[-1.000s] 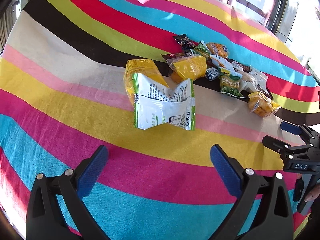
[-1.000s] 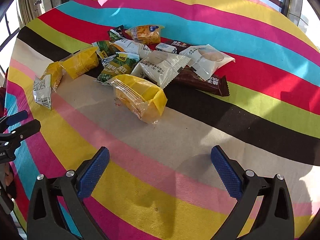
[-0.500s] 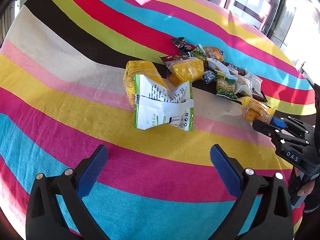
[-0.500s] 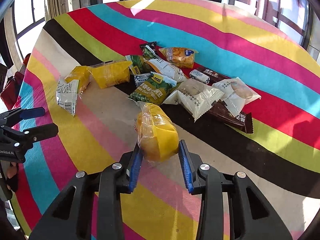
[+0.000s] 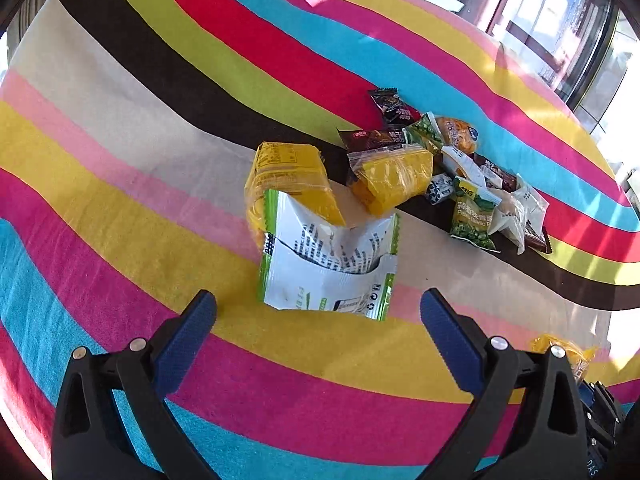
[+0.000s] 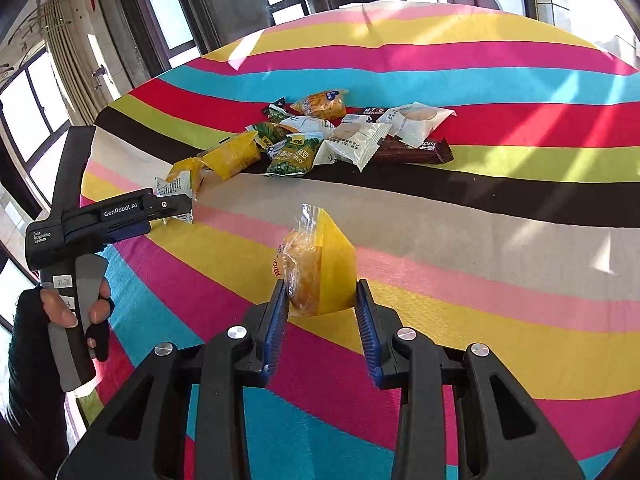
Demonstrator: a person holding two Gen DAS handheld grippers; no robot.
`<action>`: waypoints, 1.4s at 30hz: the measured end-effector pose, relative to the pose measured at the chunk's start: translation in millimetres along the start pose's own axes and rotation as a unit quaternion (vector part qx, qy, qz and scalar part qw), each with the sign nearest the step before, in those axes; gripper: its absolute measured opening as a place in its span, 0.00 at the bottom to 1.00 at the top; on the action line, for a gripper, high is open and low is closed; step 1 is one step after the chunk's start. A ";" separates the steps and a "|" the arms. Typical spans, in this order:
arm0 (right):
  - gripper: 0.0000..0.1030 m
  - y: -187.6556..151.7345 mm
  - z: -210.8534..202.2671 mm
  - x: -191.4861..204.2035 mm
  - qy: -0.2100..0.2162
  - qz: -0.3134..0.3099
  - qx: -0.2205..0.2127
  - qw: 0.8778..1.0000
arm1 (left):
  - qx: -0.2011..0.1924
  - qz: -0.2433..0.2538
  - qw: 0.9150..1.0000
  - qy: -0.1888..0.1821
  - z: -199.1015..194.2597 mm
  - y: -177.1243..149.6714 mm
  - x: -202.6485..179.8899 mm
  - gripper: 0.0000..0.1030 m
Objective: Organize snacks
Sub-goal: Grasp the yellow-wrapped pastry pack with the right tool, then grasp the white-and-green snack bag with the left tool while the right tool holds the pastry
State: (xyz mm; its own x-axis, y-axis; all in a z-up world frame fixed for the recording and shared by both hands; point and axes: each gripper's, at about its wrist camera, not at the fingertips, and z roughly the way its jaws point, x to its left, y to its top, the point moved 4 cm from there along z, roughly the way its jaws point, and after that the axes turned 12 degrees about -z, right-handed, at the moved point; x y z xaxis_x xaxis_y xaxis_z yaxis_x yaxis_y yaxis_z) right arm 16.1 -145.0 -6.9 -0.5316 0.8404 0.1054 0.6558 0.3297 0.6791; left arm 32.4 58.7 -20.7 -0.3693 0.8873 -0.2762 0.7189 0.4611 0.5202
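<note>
Right gripper (image 6: 321, 300) has clamped the yellow cake (image 6: 320, 266) and lifted it off the cloth (image 6: 440, 240) (left gripper (image 5: 318, 312) gaping, empty), so one snack's leaving the pile (image 6: 340, 136) for sorting.

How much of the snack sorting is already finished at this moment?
Done: two packets, yellow and white-green, lie apart from the pile. In hand: the right tool grips a yellow cake packet. Left: the mixed pile; the left tool is open.
</note>
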 end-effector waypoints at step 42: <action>0.38 -4.8 -14.0 -10.0 0.016 0.048 -0.033 0.998 | -0.042 0.129 0.990 -0.034 -80.2 -99.1 14.7 0.41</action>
State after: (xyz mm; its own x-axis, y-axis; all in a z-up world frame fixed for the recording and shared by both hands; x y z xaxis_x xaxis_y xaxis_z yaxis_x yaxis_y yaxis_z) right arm 10.7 -161.0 -1.1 -0.4848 0.8528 0.1943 0.6684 0.2179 0.7111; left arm -91.6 26.6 -11.5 -0.1383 0.9743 -0.1778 0.7318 0.2215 0.6445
